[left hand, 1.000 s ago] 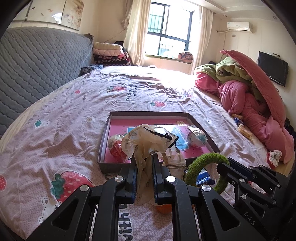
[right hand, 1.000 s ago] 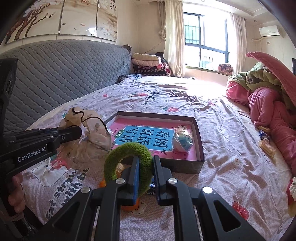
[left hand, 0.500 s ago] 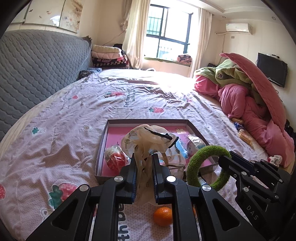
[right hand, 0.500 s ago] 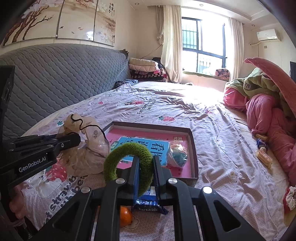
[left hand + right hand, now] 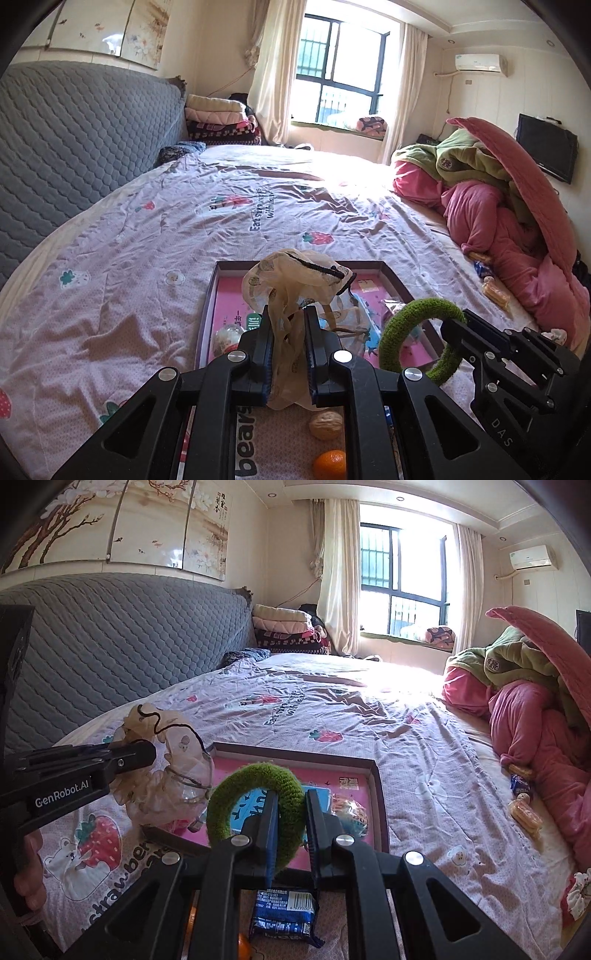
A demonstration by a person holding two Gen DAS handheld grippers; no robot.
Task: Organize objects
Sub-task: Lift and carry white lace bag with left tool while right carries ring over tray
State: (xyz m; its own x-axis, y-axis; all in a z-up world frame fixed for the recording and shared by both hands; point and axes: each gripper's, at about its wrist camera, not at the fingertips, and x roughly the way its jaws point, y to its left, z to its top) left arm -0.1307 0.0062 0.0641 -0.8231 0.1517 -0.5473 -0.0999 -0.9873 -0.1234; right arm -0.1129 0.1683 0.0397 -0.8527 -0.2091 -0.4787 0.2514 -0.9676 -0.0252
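Note:
My left gripper (image 5: pixel 289 332) is shut on a beige sheer scrunchie (image 5: pixel 295 280) with black trim, held above the bed; it also shows in the right wrist view (image 5: pixel 166 771). My right gripper (image 5: pixel 290 812) is shut on a green fuzzy scrunchie (image 5: pixel 255 794), which also shows in the left wrist view (image 5: pixel 421 336). A shallow box with a pink floor (image 5: pixel 229 291) lies on the bed ahead, holding a blue booklet (image 5: pixel 317 794) and small wrapped items (image 5: pixel 351 812).
On the strawberry-print sheet below lie a walnut (image 5: pixel 325 424), an orange (image 5: pixel 330 463) and a blue snack packet (image 5: pixel 284 912). Pink and green bedding (image 5: pixel 509 221) is heaped at the right, with snacks (image 5: pixel 524 812) beside it. A grey headboard (image 5: pixel 74 147) stands left.
Both grippers have risen and drawn back from the box with their scrunchies. The walnut, orange and blue packet on the sheet have come into view.

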